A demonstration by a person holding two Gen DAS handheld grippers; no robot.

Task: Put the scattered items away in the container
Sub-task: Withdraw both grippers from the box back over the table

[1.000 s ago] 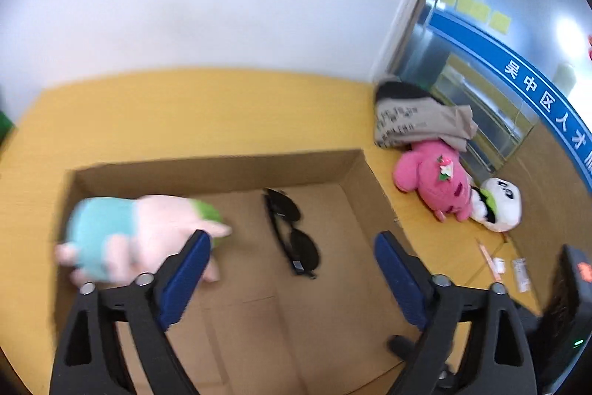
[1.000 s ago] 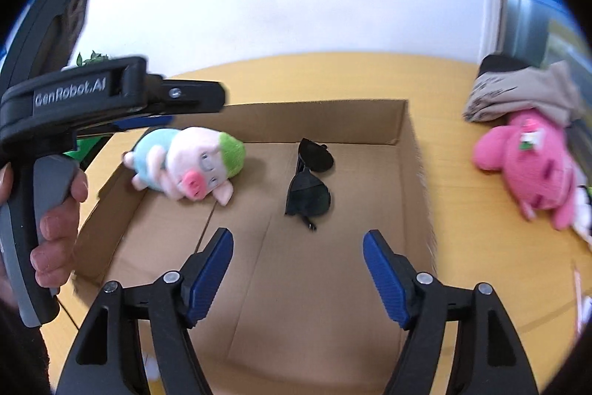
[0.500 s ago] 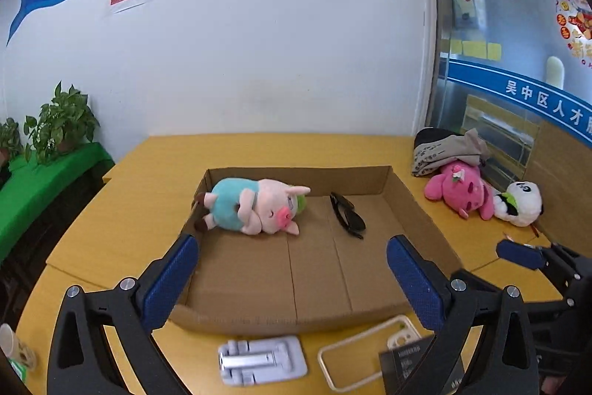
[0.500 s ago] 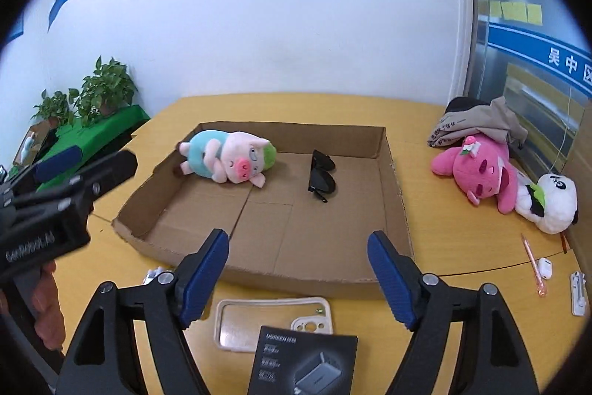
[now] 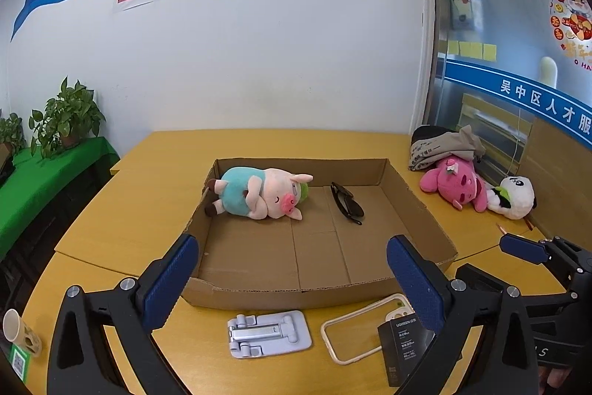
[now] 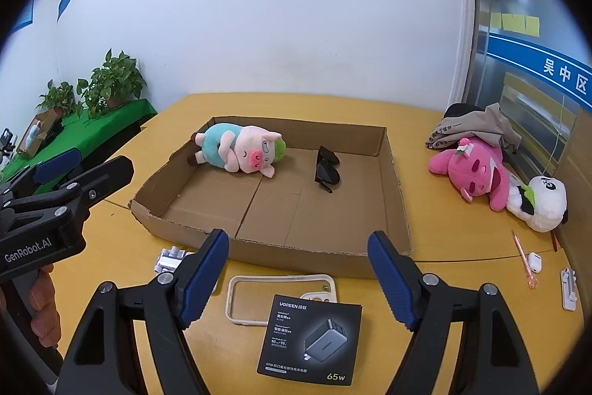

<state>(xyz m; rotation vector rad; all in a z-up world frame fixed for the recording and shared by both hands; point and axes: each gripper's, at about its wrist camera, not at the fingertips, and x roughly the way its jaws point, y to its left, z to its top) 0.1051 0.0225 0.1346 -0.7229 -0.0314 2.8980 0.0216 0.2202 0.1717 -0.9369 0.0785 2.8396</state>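
Fingers of both grippers stand apart with nothing between the pads: the right gripper (image 6: 298, 274) hangs above the near table edge, and the left gripper (image 5: 292, 282) does the same a little to its left. Directly below and ahead of the right gripper lies the black charger box (image 6: 310, 339), flat on the table, label up, short of the cardboard tray (image 6: 396, 195) and outside it. Its long axis runs roughly away from the camera, near parallel to the fingers' pointing line, so its narrower width falls across the gap between the pads. Touching its far edge is the cream phone case (image 6: 240, 298), and the grey phone stand (image 5: 268, 334) lies further left, closer to the left gripper. The right hand is judged the nearer one for the charger box; the left for the stand. Already inside the tray are the pig plush (image 6: 240, 150) and the sunglasses (image 6: 327, 169); the pink plush (image 6: 470, 169) and panda plush (image 6: 540, 206) remain on the table well to the right. Compared with one second earlier, both cameras have pulled back from above the tray interior to the near edge, bringing the box, case and stand into view, with the right jaws marginally wider
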